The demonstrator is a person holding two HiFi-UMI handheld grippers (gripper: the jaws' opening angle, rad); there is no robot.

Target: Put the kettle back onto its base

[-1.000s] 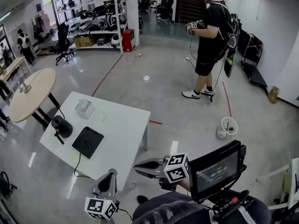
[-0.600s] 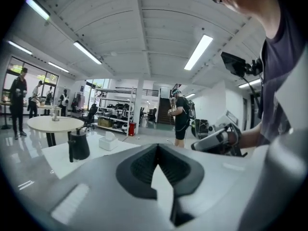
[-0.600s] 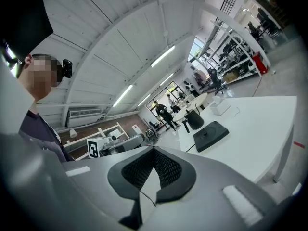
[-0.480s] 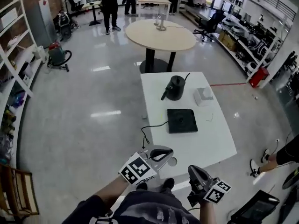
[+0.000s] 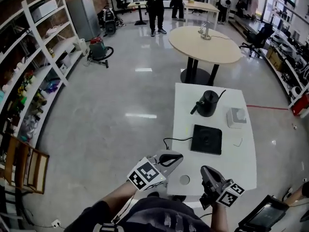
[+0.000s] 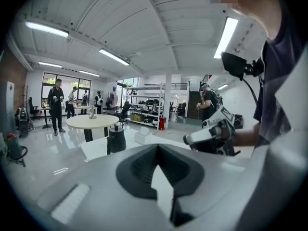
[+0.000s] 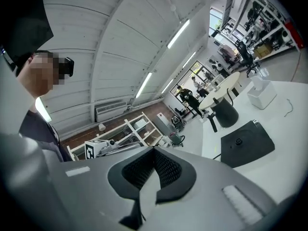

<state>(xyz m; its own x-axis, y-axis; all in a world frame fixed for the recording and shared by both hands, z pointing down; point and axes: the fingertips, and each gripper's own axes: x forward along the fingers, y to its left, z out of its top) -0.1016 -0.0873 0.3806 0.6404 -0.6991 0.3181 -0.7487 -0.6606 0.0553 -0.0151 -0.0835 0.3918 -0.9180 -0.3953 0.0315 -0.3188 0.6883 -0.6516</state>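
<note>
Turned since earlier, left hand-held gripper and right hand-held gripper, both pressed together and empty, face the kettle beyond its base, near the counter's far edge.

The head view looks steeply down from above the left claw and right claw at 6 o'clock, with the white surface stretching away toward 1 o'clock. The left claw view sits low and near level by the surface's near end, facing the kettle at 9 o'clock and the right claw at 3. The right claw view is rolled, with the base close at 4 o'clock, and all three views share the surface and kettle.
</note>
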